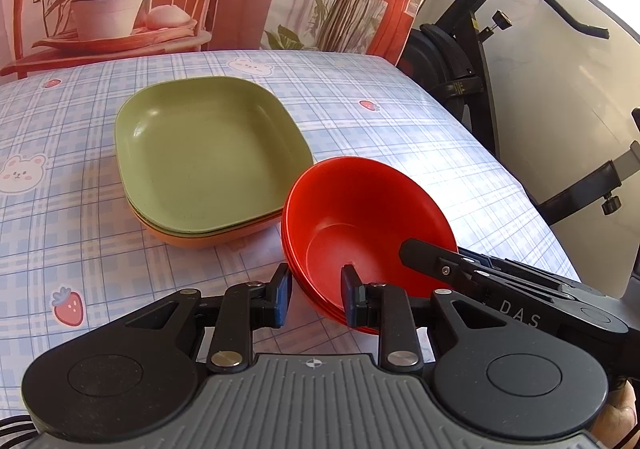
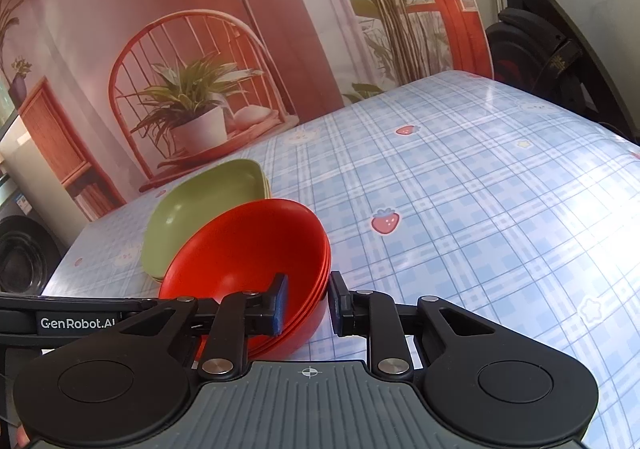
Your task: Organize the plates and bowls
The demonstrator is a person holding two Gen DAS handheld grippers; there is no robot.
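Between both tools' [image 1: 316,295] [image 2: 308,303] parted fingers sits the red bowl stack's [image 1: 360,217] rim.

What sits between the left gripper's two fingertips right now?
The near rim of the red bowl stack lies between the left gripper fingertips, seen in the left wrist view.

The right gripper [image 2: 307,299] is straddling the near rim of a stack of red bowls [image 2: 248,253], one finger inside, one outside, with a gap showing. Green square plates [image 2: 200,201] are sitting just behind the bowls on the plaid-covered bench [image 2: 460,209].
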